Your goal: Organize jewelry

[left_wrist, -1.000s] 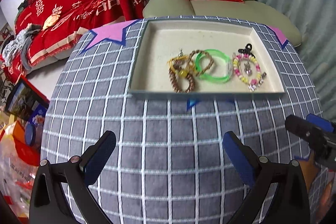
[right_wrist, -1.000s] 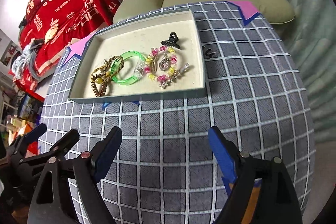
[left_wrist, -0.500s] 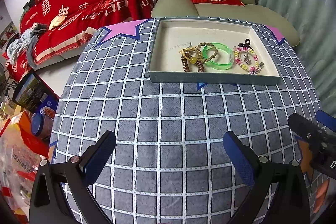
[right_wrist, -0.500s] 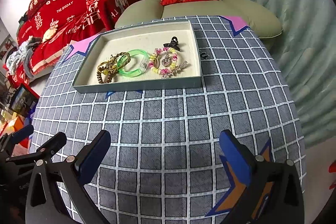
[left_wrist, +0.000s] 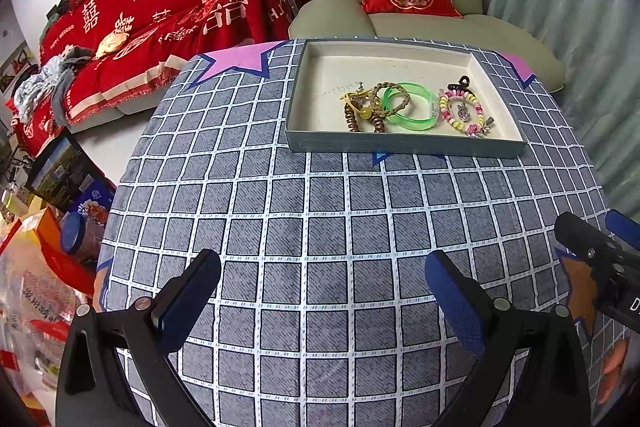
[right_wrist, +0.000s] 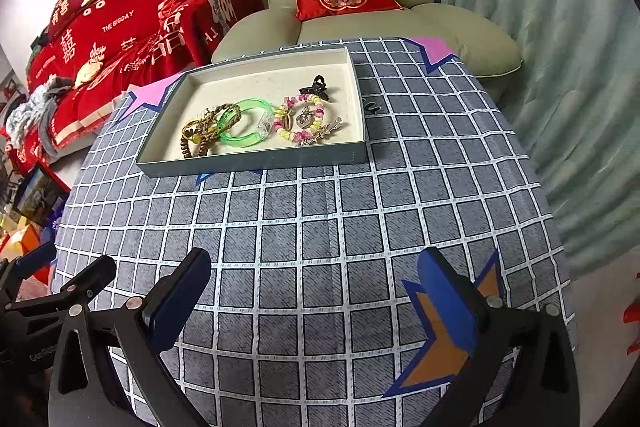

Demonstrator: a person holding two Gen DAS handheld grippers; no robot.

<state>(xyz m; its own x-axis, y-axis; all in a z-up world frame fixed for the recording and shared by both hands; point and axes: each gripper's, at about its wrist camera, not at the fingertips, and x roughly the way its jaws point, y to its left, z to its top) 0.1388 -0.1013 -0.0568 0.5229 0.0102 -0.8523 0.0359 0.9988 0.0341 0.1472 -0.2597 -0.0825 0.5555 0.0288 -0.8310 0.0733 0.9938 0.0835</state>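
Tray (right_wrist: 256,159): a shallow grey-walled box with a pale floor, set on the far half of the counter (right_wrist: 320,227), which is covered by a grey grid-patterned cloth.

Contents, all gathered toward the tray's near wall: a green bangle (right_wrist: 246,125) at the centre; a brown braided cord and wooden bead bracelets (right_wrist: 200,137) touching its left side; a pink-and-yellow bead bracelet (right_wrist: 300,121) with small metal charms just to its right; a black claw clip (right_wrist: 316,89) behind that bracelet.

Outside the tray: a small dark item (right_wrist: 374,105), too small to identify, is seen just beyond the right wall.

Left hand-held gripper (left_wrist: 320,299): jaws spread wide, nothing between them, held well short of the tray.

Right hand-held gripper (right_wrist: 316,295): likewise spread fully and empty.

Step in hand, as judged: withdrawal after the last placement. If the stray item belongs with the rest, it is best approached by the right hand-held gripper, lowered steeply and closed gently so the cloth is not pinched.
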